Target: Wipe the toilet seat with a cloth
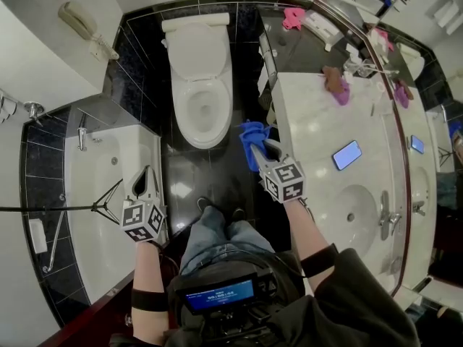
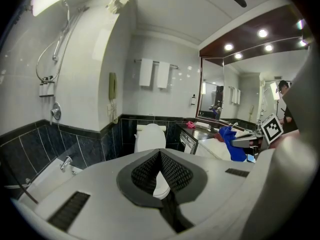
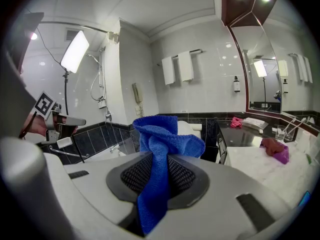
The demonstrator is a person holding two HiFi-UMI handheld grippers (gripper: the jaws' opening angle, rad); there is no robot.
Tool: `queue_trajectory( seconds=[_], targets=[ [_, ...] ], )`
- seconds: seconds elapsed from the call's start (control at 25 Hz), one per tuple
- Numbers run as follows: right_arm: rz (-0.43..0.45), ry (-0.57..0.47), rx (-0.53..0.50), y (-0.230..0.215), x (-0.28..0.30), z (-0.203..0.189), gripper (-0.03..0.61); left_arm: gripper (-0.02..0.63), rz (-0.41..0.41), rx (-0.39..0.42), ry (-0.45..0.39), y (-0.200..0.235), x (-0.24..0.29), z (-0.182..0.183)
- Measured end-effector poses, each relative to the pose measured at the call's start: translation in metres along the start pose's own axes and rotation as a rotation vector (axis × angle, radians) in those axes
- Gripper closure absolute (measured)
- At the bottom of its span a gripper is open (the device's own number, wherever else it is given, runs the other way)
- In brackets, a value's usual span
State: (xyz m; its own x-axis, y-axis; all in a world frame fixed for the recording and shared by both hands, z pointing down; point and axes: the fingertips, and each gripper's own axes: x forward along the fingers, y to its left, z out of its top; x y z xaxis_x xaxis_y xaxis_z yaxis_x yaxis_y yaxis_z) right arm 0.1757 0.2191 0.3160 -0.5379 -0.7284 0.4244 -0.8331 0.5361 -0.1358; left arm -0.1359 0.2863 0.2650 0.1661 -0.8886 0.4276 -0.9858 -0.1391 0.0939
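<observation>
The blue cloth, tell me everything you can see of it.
The blue cloth looks like soft, plain bright-blue microfibre, bunched and folded. The right gripper pinches it between its jaws, a crumpled bulge standing above them and a tail hanging below. In the head view it is held in the air between the toilet and the marble counter, apparently touching only the gripper.

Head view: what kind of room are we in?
A bathroom, probably a hotel's: a toilet, a bathtub beside it, a marble vanity with a sink, and a wall phone.
</observation>
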Motion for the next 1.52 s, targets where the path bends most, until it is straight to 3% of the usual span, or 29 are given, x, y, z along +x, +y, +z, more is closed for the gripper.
queue_trajectory(
  seconds=[0.68,0.8,1.0,1.28,1.52],
  targets=[
    [-0.009,0.056,0.007,0.001,0.077,0.008,0.466,0.607,-0.042,-0.036,0.085,0.038,0.070,-0.011],
    [-0.018,0.070,0.004,0.000,0.096,0.009,0.466,0.564,-0.078,-0.059,0.110,0.045,0.089,-0.016],
    [-0.030,0.088,-0.016,0.005,0.135,0.008,0.466,0.495,-0.165,-0.139,0.170,0.056,0.127,-0.038],
    [-0.043,0.128,-0.080,0.002,0.200,-0.017,0.465,0.394,-0.265,-0.315,0.292,0.061,0.192,-0.109],
    [-0.028,0.179,-0.115,-0.011,0.262,-0.066,0.465,0.385,-0.318,-0.488,0.362,0.059,0.256,-0.183]
  ],
)
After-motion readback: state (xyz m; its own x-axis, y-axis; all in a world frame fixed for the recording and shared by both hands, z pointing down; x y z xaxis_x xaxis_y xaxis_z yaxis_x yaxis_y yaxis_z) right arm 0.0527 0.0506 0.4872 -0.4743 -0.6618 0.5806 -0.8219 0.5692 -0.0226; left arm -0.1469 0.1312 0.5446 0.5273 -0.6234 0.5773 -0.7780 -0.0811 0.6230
